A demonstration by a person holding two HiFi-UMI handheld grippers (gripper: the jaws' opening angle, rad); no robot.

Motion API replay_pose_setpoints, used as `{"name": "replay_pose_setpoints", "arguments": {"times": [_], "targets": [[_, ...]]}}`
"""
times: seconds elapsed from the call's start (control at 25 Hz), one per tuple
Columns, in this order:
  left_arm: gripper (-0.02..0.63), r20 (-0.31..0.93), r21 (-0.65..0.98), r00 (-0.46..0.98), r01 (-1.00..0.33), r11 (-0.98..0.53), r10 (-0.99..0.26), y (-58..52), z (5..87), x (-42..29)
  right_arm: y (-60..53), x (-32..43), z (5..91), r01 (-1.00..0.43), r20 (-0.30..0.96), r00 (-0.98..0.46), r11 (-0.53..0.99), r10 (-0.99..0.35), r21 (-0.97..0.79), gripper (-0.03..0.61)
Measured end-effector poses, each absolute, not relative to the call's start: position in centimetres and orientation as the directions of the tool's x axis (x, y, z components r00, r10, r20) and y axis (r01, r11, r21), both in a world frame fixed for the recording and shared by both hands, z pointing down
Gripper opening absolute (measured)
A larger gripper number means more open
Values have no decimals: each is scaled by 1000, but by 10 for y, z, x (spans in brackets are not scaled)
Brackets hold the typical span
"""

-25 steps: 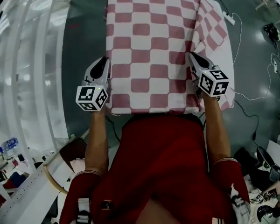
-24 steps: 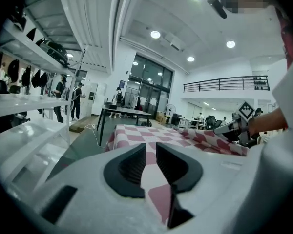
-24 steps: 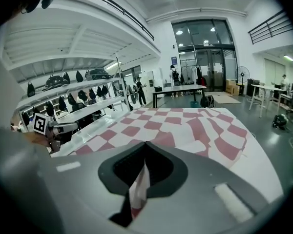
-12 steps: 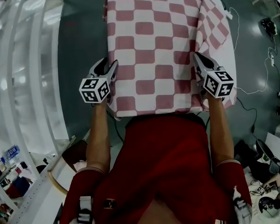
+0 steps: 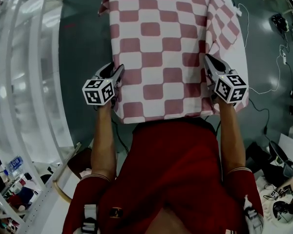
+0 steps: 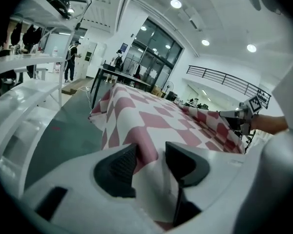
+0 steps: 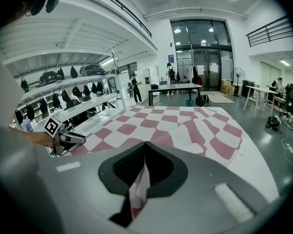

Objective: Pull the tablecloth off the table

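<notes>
The red-and-white checked tablecloth [image 5: 158,57] covers the table [image 5: 241,52], its right side bunched into folds. My left gripper [image 5: 117,73] is at the cloth's near left edge. Its jaws stand apart and are closing, with a fold of tablecloth [image 6: 149,123] lying loose between the pads [image 6: 118,168]. My right gripper [image 5: 208,61] is at the near right edge, shut on a pinch of cloth [image 7: 139,186] that hangs from its jaws. Beyond it the tablecloth [image 7: 176,121] spreads across the tabletop.
A white shelving rack [image 5: 24,72] runs along the left. Cables and a power strip [image 5: 239,9] lie on the floor to the right. Bare white tabletop [image 7: 266,167] shows at the right edge. Black tables [image 7: 173,87] and people stand far off.
The left jaws have gone from nearly shut to wide apart. The cloth has slid toward me, and its far left corner now droops off the table.
</notes>
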State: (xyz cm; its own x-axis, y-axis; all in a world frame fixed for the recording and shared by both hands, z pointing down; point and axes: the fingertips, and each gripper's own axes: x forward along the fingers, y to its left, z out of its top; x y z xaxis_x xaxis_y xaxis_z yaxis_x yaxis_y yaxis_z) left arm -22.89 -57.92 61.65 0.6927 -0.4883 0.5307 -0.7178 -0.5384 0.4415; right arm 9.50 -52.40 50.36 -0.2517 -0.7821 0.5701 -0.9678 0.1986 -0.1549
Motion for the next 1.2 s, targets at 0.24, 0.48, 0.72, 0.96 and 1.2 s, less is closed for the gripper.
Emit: {"name": "replay_pose_setpoints", "arguments": {"times": [0.24, 0.48, 0.72, 0.96, 1.2], "targets": [[140, 571, 350, 621, -776, -524, -537, -582, 613, -232, -524, 97, 505, -968, 565, -252, 196, -786, -159, 14], [50, 617, 266, 553, -817, -513, -561, -586, 609, -236, -522, 99, 506, -964, 556, -266, 205, -787, -170, 14], [11, 611, 239, 541, -822, -517, -578, -583, 590, -228, -520, 106, 503, -953, 532, -302, 232, -791, -195, 14], [9, 532, 234, 578, -803, -548, -619, -573, 539, -199, -517, 116, 494, -928, 481, -367, 279, -796, -246, 14], [9, 489, 233, 584, -803, -548, -648, -553, 505, -158, -513, 132, 479, -894, 417, -436, 330, -798, -302, 14]]}}
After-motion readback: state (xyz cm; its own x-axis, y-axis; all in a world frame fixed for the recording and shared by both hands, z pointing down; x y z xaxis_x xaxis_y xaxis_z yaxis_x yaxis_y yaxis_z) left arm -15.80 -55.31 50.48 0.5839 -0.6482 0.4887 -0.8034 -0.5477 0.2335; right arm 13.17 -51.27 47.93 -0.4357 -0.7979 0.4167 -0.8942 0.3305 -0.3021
